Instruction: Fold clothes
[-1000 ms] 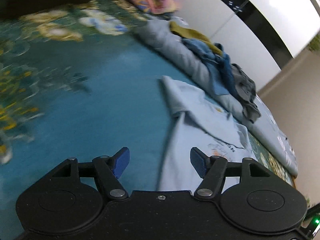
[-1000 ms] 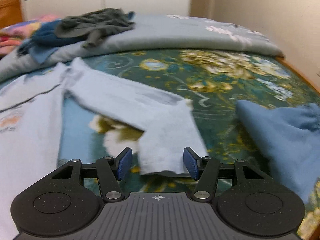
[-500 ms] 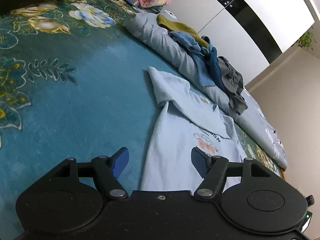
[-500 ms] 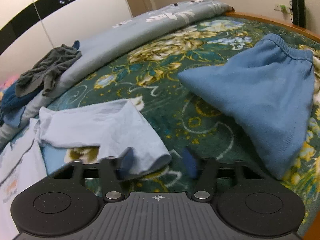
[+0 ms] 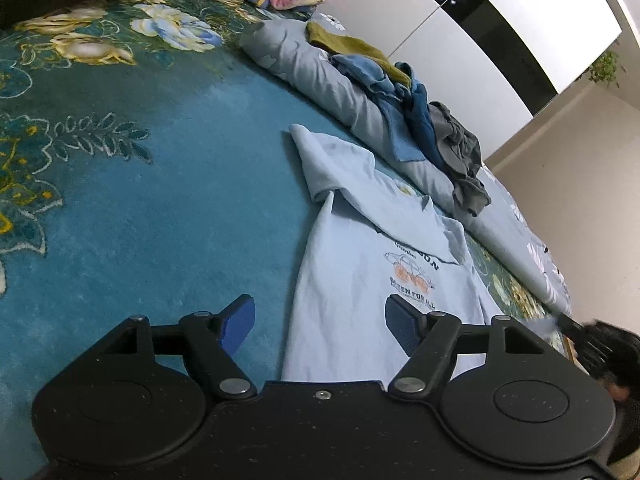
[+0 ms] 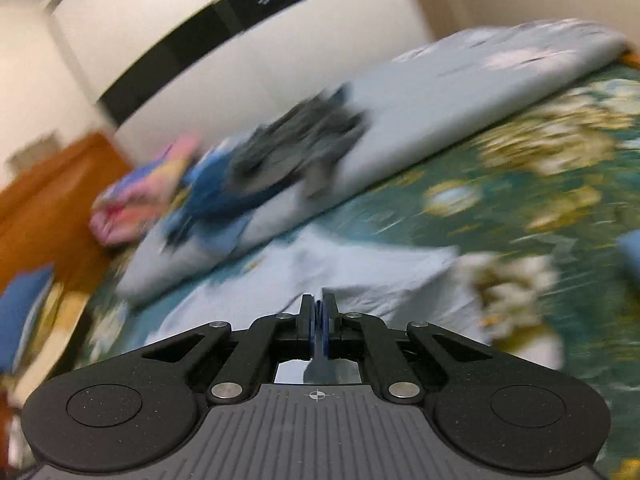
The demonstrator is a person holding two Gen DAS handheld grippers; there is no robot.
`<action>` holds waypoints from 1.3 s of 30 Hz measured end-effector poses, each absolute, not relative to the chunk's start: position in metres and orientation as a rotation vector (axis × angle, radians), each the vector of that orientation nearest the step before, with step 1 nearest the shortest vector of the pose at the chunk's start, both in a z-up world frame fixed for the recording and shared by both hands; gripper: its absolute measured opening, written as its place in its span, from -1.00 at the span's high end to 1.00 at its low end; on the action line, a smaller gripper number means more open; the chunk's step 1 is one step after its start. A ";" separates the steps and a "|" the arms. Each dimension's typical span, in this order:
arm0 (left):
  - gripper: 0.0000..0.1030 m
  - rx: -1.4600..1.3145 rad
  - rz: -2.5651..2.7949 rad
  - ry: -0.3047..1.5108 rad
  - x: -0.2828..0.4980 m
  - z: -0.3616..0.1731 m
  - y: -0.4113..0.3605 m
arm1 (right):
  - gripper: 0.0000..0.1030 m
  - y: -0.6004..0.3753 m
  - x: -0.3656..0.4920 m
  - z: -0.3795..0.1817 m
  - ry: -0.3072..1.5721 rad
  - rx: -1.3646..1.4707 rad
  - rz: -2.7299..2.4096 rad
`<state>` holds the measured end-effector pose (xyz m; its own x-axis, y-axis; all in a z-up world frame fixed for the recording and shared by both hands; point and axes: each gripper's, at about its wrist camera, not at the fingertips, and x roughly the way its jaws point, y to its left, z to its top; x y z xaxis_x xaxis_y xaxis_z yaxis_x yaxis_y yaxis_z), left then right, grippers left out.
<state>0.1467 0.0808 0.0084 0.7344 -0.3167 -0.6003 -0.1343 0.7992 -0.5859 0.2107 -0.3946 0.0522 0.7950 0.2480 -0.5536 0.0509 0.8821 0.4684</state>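
One pale-blue printed T-shirt (image 5: 372, 280) lies flat on the teal floral bedspread (image 5: 160, 200), beside the heaped laundry (image 5: 420, 120). The right gripper (image 6: 319, 312) is clenched, apparently on the shirt's right sleeve, though blur hides the pinch. The left gripper (image 5: 320, 316), jaws opening and empty, hovers over the hem. Carry the sleeve low and evenly across the chest.

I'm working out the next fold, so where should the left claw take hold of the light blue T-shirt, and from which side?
Best guess: grip the light blue T-shirt at its bottom hem corner, on the long side edge next to the open teal bedspread. That edge lies flat, straight and free. The left claw, jaws opening, already straddles it, so come in low from the hem end, pinching fabric only.
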 end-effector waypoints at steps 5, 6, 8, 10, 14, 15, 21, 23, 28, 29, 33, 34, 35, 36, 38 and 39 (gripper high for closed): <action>-0.37 -0.643 -0.112 0.753 0.143 0.012 0.083 | 0.96 -0.323 0.250 0.011 0.806 0.487 0.238; -0.37 -0.637 -0.112 0.755 0.142 0.013 0.082 | 0.96 -0.309 0.255 0.002 0.833 0.474 0.253; -0.37 -0.624 -0.113 0.762 0.142 0.013 0.081 | 0.95 -0.290 0.262 -0.011 0.868 0.435 0.258; -0.37 -0.615 -0.116 0.771 0.144 0.011 0.078 | 0.94 -0.280 0.267 -0.022 0.895 0.405 0.245; -0.37 -0.585 -0.154 0.791 0.153 0.008 0.060 | 0.86 -0.285 0.269 -0.025 0.915 0.417 0.264; -0.37 -0.579 -0.171 0.796 0.157 0.008 0.053 | 0.78 -0.289 0.266 -0.021 0.899 0.424 0.275; -0.42 -0.499 -0.378 0.815 0.202 0.005 -0.028 | 0.18 -0.336 0.231 0.008 0.739 0.505 0.271; -0.42 -0.455 -0.427 0.824 0.220 -0.002 -0.061 | 0.18 -0.352 0.218 0.010 0.726 0.495 0.223; -0.42 -0.359 -0.431 0.813 0.258 -0.025 -0.118 | 0.11 -0.386 0.185 0.001 0.712 0.529 0.155; -0.42 -0.341 -0.412 0.807 0.265 -0.028 -0.124 | 0.11 -0.392 0.179 -0.002 0.714 0.538 0.143; -0.43 -0.322 -0.387 0.777 0.280 -0.034 -0.135 | 0.10 -0.414 0.160 -0.014 0.728 0.562 0.100; -0.43 -0.342 -0.396 0.776 0.281 -0.035 -0.136 | 0.10 -0.419 0.156 -0.018 0.730 0.570 0.093; -0.43 -0.368 -0.410 0.776 0.280 -0.036 -0.135 | 0.10 -0.423 0.152 -0.021 0.731 0.580 0.085; -0.42 -0.393 -0.429 0.773 0.278 -0.037 -0.135 | 0.10 -0.426 0.151 -0.024 0.733 0.592 0.079; -0.40 -0.431 -0.467 0.763 0.272 -0.039 -0.134 | 0.10 -0.432 0.148 -0.029 0.735 0.616 0.067; -0.40 -0.458 -0.480 0.758 0.269 -0.040 -0.133 | 0.10 -0.434 0.147 -0.031 0.734 0.625 0.066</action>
